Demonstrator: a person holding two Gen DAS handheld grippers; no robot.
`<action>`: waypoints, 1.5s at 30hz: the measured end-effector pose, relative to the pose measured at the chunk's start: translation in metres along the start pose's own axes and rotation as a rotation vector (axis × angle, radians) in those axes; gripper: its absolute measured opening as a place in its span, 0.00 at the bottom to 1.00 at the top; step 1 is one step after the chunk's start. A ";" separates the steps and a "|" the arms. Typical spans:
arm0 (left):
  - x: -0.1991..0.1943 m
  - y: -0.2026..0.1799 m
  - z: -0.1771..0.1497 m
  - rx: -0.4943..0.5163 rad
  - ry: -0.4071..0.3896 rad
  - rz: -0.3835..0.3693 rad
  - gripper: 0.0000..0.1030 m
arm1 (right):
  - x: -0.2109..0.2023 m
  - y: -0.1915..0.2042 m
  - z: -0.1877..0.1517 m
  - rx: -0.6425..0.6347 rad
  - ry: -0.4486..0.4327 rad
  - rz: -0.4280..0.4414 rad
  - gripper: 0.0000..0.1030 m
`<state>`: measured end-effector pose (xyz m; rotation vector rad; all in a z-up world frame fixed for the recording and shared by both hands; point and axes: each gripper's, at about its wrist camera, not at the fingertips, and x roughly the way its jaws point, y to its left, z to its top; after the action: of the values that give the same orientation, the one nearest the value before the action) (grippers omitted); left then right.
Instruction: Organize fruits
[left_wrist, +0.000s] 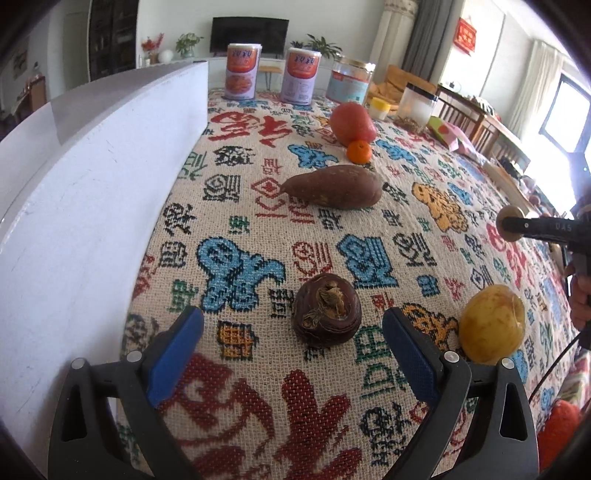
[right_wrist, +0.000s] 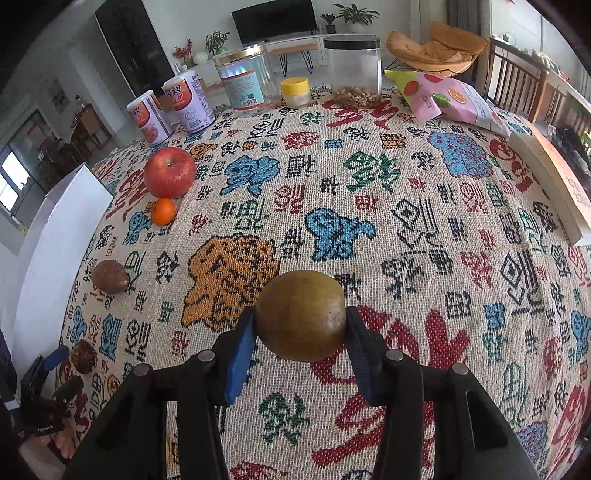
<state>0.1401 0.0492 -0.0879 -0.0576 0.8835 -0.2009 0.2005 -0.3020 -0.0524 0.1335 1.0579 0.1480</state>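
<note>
Yellow-green, firm and smooth, the round fruit (right_wrist: 301, 315) sits pinched across its middle in your right gripper (right_wrist: 300, 325) jaws, so squeeze gently, while your left gripper (left_wrist: 293, 345) jaws gape empty around the wrinkled brown fruit (left_wrist: 327, 309) at twelve o'clock.

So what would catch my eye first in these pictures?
Probably the loud woven tablecloth covered in coloured characters. Next, the right claw pinching a round yellow-brown fruit just above it, while the left claw stands open around a dark wrinkled fruit.

An orange-red fruit (left_wrist: 559, 430) is cut off at the left-wrist view's lower right edge.
</note>
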 end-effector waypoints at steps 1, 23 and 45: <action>0.002 -0.004 0.003 0.023 -0.002 0.025 0.92 | -0.007 0.001 -0.013 0.002 -0.009 0.008 0.46; -0.170 0.142 0.002 -0.363 0.037 0.105 0.39 | -0.082 0.324 -0.071 -0.406 0.030 0.512 0.46; -0.135 -0.002 -0.002 -0.023 0.012 -0.071 0.87 | -0.096 0.148 -0.069 -0.070 -0.386 0.056 1.00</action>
<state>0.0547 0.0737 0.0139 -0.1092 0.8969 -0.2576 0.0856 -0.1715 0.0235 0.1224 0.6633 0.2007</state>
